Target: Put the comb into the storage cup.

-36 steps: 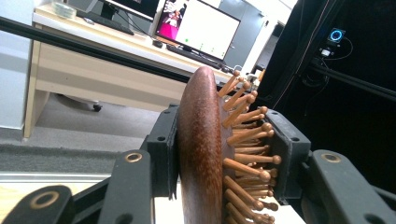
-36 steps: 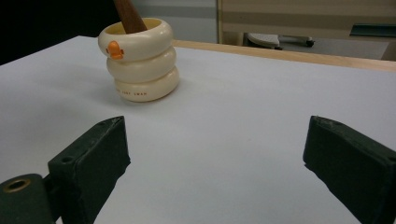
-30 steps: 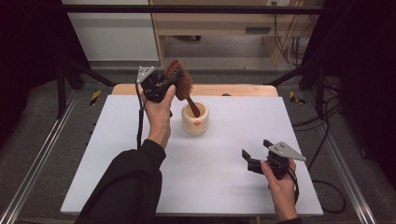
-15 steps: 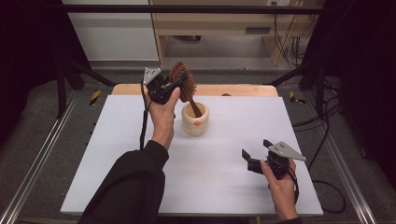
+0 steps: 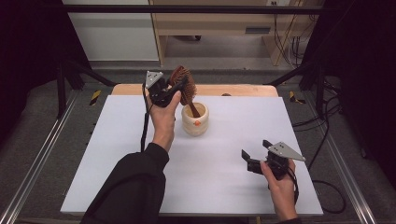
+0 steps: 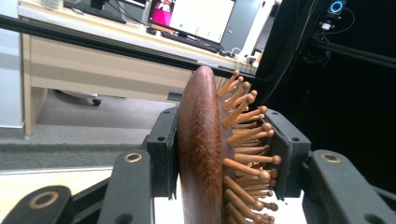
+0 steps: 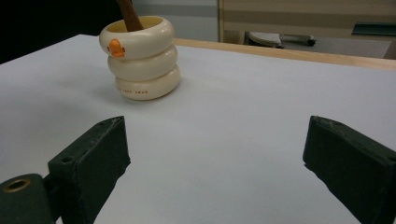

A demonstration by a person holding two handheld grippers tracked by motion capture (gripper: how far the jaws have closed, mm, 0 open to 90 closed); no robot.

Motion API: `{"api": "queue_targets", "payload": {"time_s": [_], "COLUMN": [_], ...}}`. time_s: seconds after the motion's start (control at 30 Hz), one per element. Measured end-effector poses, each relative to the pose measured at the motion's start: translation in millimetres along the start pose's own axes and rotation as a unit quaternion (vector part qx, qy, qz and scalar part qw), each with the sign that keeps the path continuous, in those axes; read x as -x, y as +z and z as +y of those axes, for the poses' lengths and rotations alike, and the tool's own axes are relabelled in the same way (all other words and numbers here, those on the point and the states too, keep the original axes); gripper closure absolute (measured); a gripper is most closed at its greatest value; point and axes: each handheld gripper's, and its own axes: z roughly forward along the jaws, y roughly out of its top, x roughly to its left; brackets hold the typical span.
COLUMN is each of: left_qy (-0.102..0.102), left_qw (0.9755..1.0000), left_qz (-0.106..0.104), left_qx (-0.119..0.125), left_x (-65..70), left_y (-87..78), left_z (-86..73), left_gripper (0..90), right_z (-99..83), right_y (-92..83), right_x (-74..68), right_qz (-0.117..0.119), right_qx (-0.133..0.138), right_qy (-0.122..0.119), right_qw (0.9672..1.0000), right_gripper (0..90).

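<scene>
High view looks down; right tongs' camera, low, shares the cup (image 5: pixel 194 120).

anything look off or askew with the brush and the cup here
Nothing is spilled or damaged. The hairbrush leans at a slant, handle down in the upright cup, because the left gripper grips its head.

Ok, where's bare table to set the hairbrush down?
Free: the white table left of the left forearm, and the stretch between the cup and the right gripper. Crowded: around the cup, where the left gripper holds the hairbrush.
</scene>
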Motion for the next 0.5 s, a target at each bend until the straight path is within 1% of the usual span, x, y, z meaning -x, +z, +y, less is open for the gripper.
{"api": "queue_targets", "payload": {"time_s": [0.13, 0.27, 0.4, 0.5], "left_qy": [0.004, 0.002, 0.008, 0.007], "left_qw": [1.0000, 1.0000, 0.9999, 0.9999], "left_qz": [-0.001, -0.002, 0.001, 0.002], "left_qx": [-0.009, -0.006, -0.011, -0.012], "left_x": [2.3, 3.5, 3.7, 3.6], "left_y": [1.1, 1.2, 1.3, 1.9], "left_z": [-2.6, -3.9, -6.6, -7.2], "left_gripper": [52.0, 51.9, 51.9, 51.9], "right_z": [-0.7, -0.7, -0.7, -0.7], "right_y": [1.6, 2.7, 2.3, 1.9], "right_x": [-1.7, -2.5, -2.1, -2.1], "right_qz": [0.000, 0.001, 0.002, 0.003], "right_qx": [-0.003, -0.004, -0.004, -0.003], "right_qy": [0.000, -0.003, -0.002, -0.003], "right_qw": [1.0000, 1.0000, 1.0000, 1.0000], "right_gripper": [7.2, 7.2, 7.2, 7.1]}}
